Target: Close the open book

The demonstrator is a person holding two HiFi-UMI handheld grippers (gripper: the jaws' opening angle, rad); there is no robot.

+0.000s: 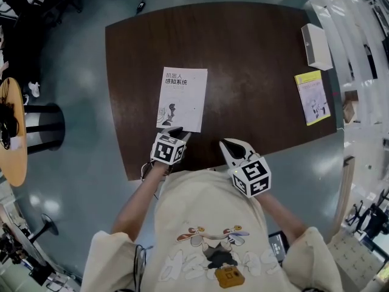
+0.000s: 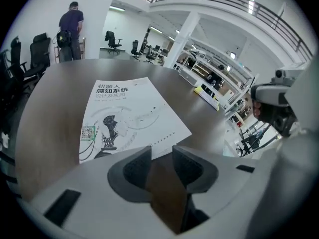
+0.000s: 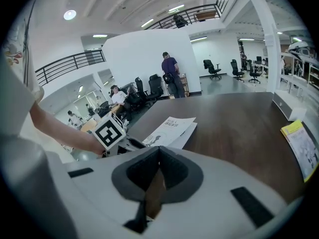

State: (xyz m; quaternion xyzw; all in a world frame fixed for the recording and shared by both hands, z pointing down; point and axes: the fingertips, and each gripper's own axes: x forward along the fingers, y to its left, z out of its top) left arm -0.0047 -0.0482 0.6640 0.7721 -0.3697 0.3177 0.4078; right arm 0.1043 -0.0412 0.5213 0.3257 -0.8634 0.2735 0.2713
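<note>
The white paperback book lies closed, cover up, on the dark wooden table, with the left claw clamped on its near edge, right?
Not quite. The white paperback book does lie closed, cover up, on the dark wooden table, but the left claw is open, not clamped: the left gripper view shows its jaws apart, pressing on nothing.

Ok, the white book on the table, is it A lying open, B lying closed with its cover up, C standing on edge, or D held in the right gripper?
B: the book lies flat on the table, closed, with its printed cover facing up.
</note>
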